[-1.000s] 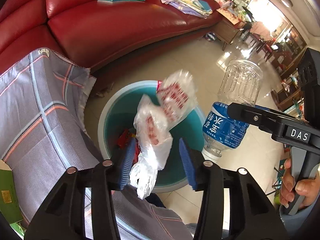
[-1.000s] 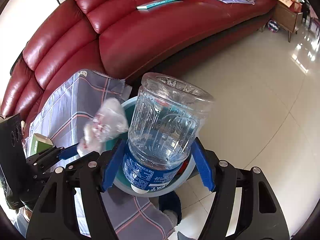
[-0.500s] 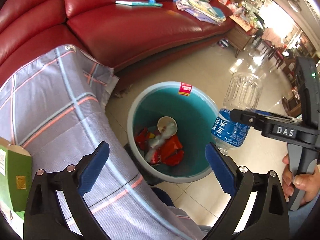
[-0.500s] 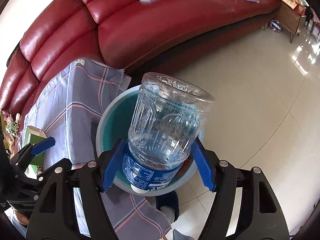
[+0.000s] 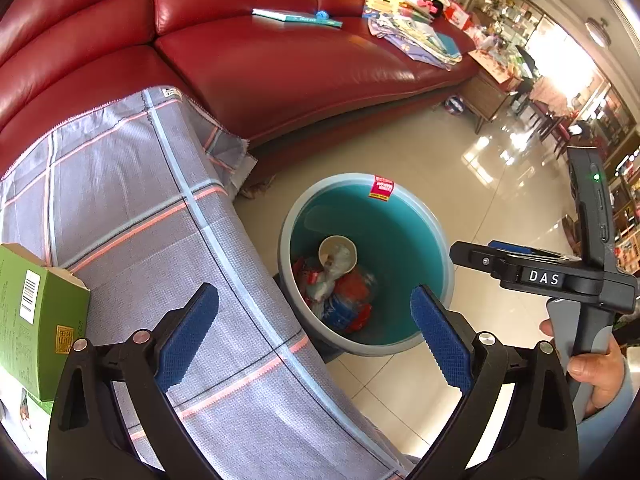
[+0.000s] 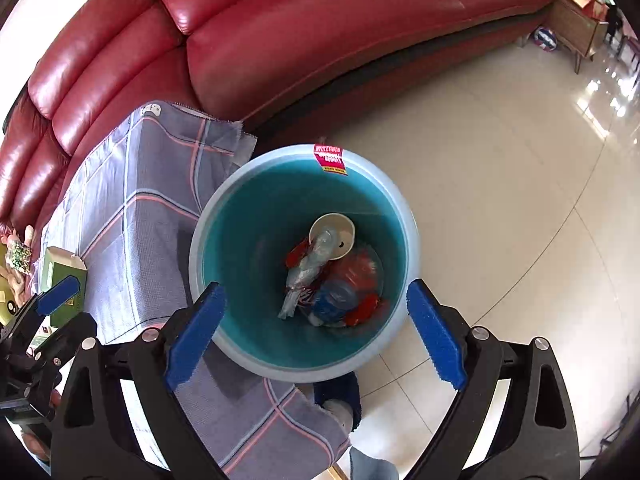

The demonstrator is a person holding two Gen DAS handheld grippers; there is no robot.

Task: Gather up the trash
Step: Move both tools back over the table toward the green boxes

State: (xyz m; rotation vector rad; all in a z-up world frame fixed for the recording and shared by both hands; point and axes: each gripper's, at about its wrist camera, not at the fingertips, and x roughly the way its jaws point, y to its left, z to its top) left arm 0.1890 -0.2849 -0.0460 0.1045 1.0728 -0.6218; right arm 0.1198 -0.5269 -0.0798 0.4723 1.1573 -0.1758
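Observation:
A teal waste bin (image 5: 436, 236) (image 6: 404, 208) stands on the tiled floor beside a cloth-covered table. Inside lie a paper cup (image 5: 337, 252) (image 6: 332, 230), a clear plastic bag (image 6: 308, 268), red wrappers and a plastic bottle with a blue label (image 5: 340, 312) (image 6: 334, 300). My left gripper (image 5: 314, 336) is open and empty above the table edge, left of the bin. My right gripper (image 6: 316, 338) is open and empty right above the bin; it also shows in the left wrist view (image 5: 520, 268), held by a hand.
A green carton (image 5: 36, 320) (image 6: 64, 276) lies on the checked tablecloth (image 5: 132, 208) (image 6: 152, 184). A red leather sofa (image 5: 280, 60) (image 6: 320, 40) with a book and a pile of cloth and papers runs behind. The glossy tiled floor (image 6: 500, 200) lies to the right.
My left gripper let go of the plastic bag, which fell into the bin. My right gripper then opened and the bottle dropped into the bin. Both grippers now stand wide open.

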